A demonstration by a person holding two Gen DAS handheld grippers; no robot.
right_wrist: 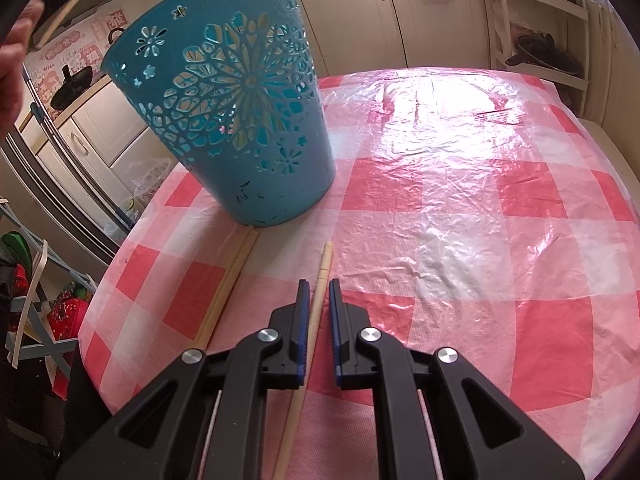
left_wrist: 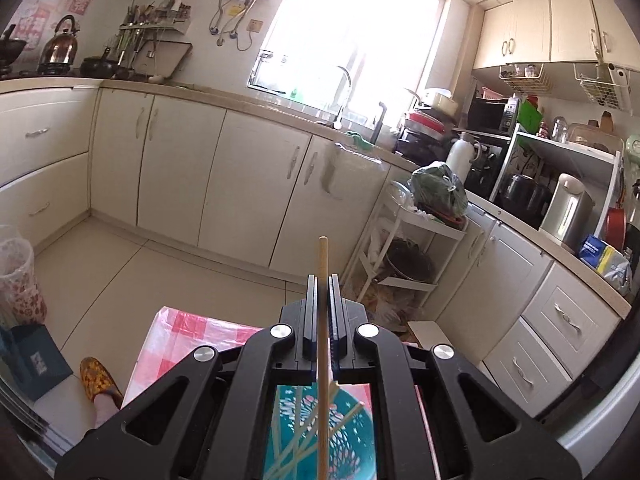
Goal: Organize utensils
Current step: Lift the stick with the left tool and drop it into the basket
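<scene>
Chopstick (left_wrist: 322, 320) sits clamped in your left gripper (left_wrist: 322, 280) above the blue basket (left_wrist: 288, 432); your right gripper (right_wrist: 319, 284) grasps another chopstick (right_wrist: 320, 292) on the tablecloth (right_wrist: 460, 208).

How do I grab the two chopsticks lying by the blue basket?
Probably pinch the two chopsticks mid-shaft, coming straight down from above with the jaws across them. They lie flat and side by side on the tablecloth, and their far ends sit against the blue basket.
</scene>
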